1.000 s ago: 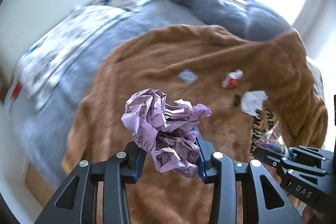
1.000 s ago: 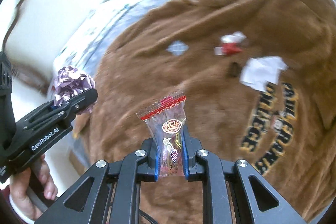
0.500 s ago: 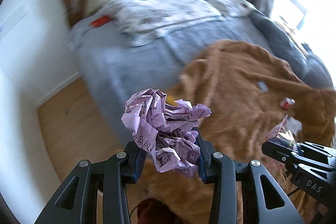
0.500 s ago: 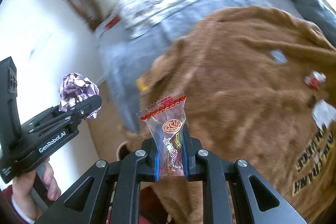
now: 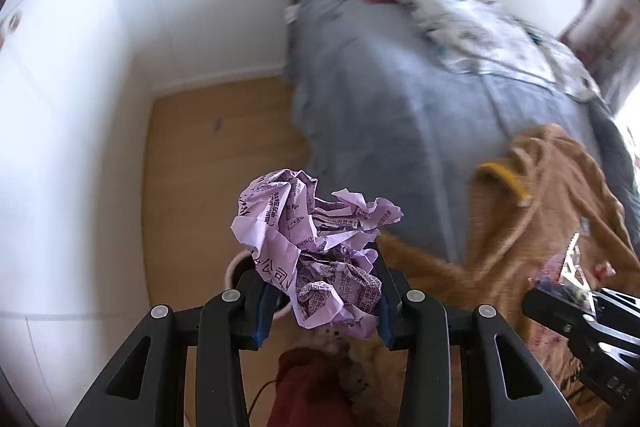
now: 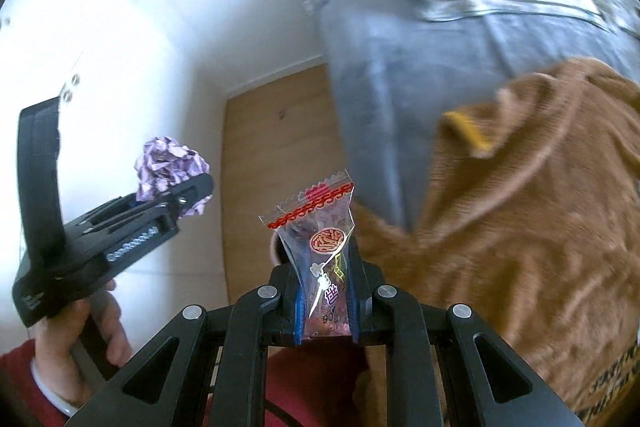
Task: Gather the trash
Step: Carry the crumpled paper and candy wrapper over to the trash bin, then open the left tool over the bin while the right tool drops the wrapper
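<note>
purple crumpled paper (image 5: 316, 251) pinched in the left gripper (image 5: 320, 301) — right gripper (image 6: 324, 311) fingers clamp a clear snack wrapper (image 6: 320, 247).

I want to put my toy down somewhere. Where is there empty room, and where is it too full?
The wooden floor between the white wall and the grey bed looks bare. The bed's grey cover looks bare between the patterned quilt and the brown blanket. It is crowded low down, near the left gripper with crumpled purple paper and the right gripper with a snack wrapper.
</note>
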`<state>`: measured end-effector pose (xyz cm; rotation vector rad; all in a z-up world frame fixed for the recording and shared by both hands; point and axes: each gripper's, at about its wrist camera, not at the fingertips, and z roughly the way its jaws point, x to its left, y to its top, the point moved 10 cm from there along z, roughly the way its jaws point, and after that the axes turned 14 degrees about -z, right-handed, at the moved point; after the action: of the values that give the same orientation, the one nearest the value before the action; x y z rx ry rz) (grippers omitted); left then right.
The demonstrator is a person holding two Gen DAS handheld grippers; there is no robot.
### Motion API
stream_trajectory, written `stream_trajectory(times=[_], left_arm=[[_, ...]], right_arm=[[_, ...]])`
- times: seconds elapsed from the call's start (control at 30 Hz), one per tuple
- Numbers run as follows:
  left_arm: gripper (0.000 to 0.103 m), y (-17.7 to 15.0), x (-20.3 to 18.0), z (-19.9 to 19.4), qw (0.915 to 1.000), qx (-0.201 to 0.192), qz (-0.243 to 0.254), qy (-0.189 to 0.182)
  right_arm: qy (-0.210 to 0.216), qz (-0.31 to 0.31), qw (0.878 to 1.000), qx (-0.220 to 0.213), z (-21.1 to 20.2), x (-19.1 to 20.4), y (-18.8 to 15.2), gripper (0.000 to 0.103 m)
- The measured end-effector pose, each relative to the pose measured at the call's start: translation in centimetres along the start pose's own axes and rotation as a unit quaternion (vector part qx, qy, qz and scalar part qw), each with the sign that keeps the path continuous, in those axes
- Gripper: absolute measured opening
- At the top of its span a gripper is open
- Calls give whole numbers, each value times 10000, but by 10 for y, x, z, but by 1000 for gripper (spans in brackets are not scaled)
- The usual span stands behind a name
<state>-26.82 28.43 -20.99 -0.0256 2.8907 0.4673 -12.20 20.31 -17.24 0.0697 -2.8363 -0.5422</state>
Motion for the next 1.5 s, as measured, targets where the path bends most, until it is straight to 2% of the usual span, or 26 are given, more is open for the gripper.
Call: stream_trajectory(times=[0.13,0.27,0.5,0.6,0.77,0.97,1.17,1.23,1.33,1.4,1.5], left_arm=[[42,-17,45,37,9982,375,-370,293],[42,-39,81,84,9938,772,-460,652],[42,-71,121,170,9817,1486,-477,1092],[42,-69,131,191,9805,1480,-551,1171],[42,-61,133,210,9853,1257,-501,1039],[44,-68,139,240,9852,1317,-504,973],[57,-68,153,260,9863,1130,-292,1167],[74,-69,160,264,9859,1138,-330,1184],[89,-70,167,271,9863,1133,-403,1125],[93,-73,174,272,9851,1182,-446,1164],[93,-76,181,273,9846,1189,-473,1196]], right_arm=[[272,-304,9989,240,34,32,6,16],[466,-398,9973,414,60,53,8,16],[618,-484,9946,685,102,63,2,16],[624,-401,9941,787,115,55,-4,16],[708,-542,9918,912,148,54,-3,16],[820,-633,9882,1131,205,61,2,16],[962,-870,9841,1212,246,72,9,16],[1015,-884,9826,1283,262,75,10,16],[1078,-939,9803,1363,278,79,3,16],[1114,-980,9788,1412,286,83,1,16],[1152,-999,9770,1493,299,87,-2,16]])
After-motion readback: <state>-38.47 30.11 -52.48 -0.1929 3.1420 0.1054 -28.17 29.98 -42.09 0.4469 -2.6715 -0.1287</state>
